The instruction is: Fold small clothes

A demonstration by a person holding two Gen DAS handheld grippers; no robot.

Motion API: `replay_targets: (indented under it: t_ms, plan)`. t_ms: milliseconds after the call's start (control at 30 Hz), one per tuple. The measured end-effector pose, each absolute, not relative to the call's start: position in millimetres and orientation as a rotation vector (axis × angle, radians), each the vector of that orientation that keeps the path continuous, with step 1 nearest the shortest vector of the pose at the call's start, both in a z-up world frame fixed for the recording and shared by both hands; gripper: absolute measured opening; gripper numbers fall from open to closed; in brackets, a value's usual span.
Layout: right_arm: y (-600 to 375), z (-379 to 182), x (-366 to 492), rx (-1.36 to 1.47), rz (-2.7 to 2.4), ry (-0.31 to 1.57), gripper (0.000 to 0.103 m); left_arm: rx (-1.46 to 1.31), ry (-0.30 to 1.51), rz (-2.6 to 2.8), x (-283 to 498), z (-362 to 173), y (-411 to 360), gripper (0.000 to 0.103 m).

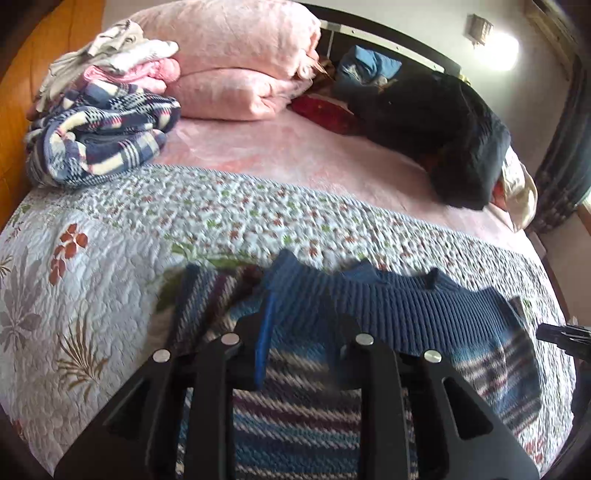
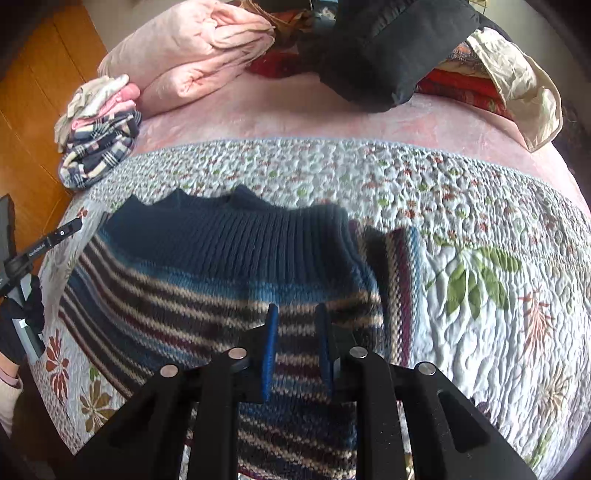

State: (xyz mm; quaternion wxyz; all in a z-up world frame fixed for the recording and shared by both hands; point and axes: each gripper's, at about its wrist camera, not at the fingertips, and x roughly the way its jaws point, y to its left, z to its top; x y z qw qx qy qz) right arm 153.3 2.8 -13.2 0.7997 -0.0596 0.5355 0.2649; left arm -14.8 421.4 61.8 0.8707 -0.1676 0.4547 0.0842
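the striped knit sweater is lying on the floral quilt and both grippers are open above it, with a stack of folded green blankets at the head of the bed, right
Not quite: the folded blankets at the head of the bed are pink, not green, as the left wrist view shows. The rest holds: the striped knit sweater lies on the floral quilt, and the left gripper and right gripper are open above it.

A bed (image 1: 332,162) with a floral quilt (image 1: 92,258) and pink blankets (image 1: 236,55) stands beside an orange wooden floor (image 2: 33,85); a bright lamp (image 1: 498,51) glares on the pale wall (image 1: 424,26).

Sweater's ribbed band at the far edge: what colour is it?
Solid dark navy blue ribbed band, above the striped body; clearest in the right wrist view.
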Motion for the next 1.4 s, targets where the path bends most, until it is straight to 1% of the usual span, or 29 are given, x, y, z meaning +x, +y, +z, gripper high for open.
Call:
replay_targets:
  t_ms: [67, 100, 233, 333, 500, 667, 867, 900, 933, 967, 1033, 1100, 1167, 1267, 1333, 1400]
  plan:
    - [-0.1, -26.5, 144.8, -0.141, 0.564, 1.177, 0.021, -0.344, 1.003, 0.144, -24.0, 48.0, 411.8, 0.035]
    - [-2.1, -32.9, 141.3, -0.159, 0.55, 1.184, 0.021, -0.34, 1.024, 0.133, -27.6, 41.2, 407.4, 0.037]
    - [-18.5, -52.8, 137.8, -0.116, 0.518, 1.224, 0.021, -0.308, 1.081, 0.127, -35.4, 18.8, 399.3, 0.041]
    - [-23.6, -62.5, 138.5, -0.086, 0.52, 1.236, 0.021, -0.313, 1.122, 0.129, -35.8, 2.8, 401.3, 0.041]
    - [-25.1, -74.7, 141.1, -0.057, 0.519, 1.243, 0.021, -0.315, 1.119, 0.121, -36.6, -3.2, 404.6, 0.041]
    - [-19.3, -75.7, 138.6, -0.103, 0.515, 1.23, 0.021, -0.312, 1.111, 0.122, -36.7, -4.8, 403.7, 0.042]
    - [-24.5, -69.7, 139.2, -0.058, 0.513, 1.244, 0.021, -0.317, 1.12, 0.127, -36.1, -2.0, 403.6, 0.042]
    - [-27.8, -62.7, 138.1, -0.029, 0.519, 1.244, 0.025, -0.315, 1.129, 0.131, -35.6, 0.6, 403.1, 0.042]
    - [-31.9, -54.0, 136.9, 0.0, 0.53, 1.233, 0.034, -0.308, 1.137, 0.133, -35.2, 4.2, 402.2, 0.042]
    - [-37.7, -44.4, 135.9, 0.019, 0.528, 1.21, 0.04, -0.297, 1.139, 0.136, -35.3, 8.3, 401.0, 0.044]
    - [-52.9, -28.8, 137.0, 0.045, 0.491, 1.175, 0.06, -0.288, 1.129, 0.135, -37.0, 18.1, 398.0, 0.046]
    - [-67.1, -25.9, 143.2, 0.069, 0.466, 1.19, 0.071, -0.307, 1.109, 0.112, -38.8, 28.4, 394.2, 0.047]
    - [-77.4, -33.3, 151.0, 0.086, 0.449, 1.231, 0.071, -0.316, 1.102, 0.087, -37.1, 34.7, 387.2, 0.051]
    - [-88.8, -51.2, 159.5, 0.152, 0.449, 1.302, 0.074, -0.303, 1.105, 0.051, -31.7, 36.2, 374.9, 0.052]
    - [-94.4, -61.4, 162.1, 0.21, 0.466, 1.33, 0.078, -0.289, 1.114, 0.038, -28.1, 33.0, 367.8, 0.052]
    - [-97.7, -70.7, 163.6, 0.263, 0.49, 1.35, 0.079, -0.291, 1.126, 0.032, -25.8, 28.0, 364.4, 0.052]
